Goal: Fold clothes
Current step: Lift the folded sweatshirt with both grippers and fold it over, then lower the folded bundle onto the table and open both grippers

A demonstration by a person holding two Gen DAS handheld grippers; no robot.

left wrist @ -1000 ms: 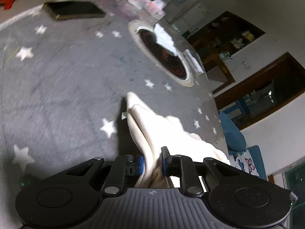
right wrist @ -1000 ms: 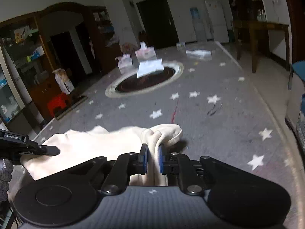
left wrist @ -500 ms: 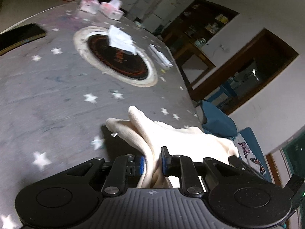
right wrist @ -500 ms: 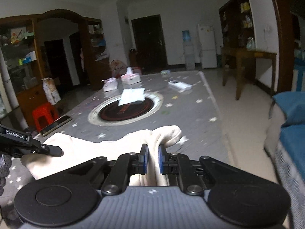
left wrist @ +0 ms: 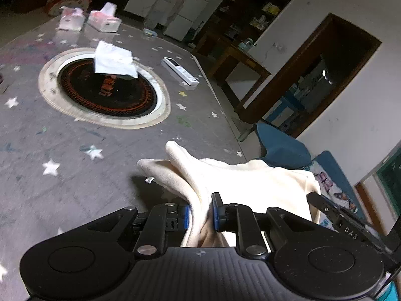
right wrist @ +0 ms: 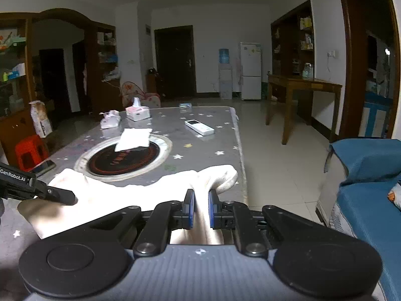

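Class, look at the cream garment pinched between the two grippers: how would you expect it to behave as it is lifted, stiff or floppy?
Probably floppy: the cream garment sags between the left gripper and right gripper. Likely soft and thick, since it bunches into rounded folds at the pads. It seems light, as narrow pinches hold it.

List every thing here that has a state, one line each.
Left gripper: shut on the cloth.
Right gripper: shut on the cloth.
Cloth: bunched, stretched between both grippers.
Tissue box: open, a tissue sticking up.
Paper: lying flat on the burner.
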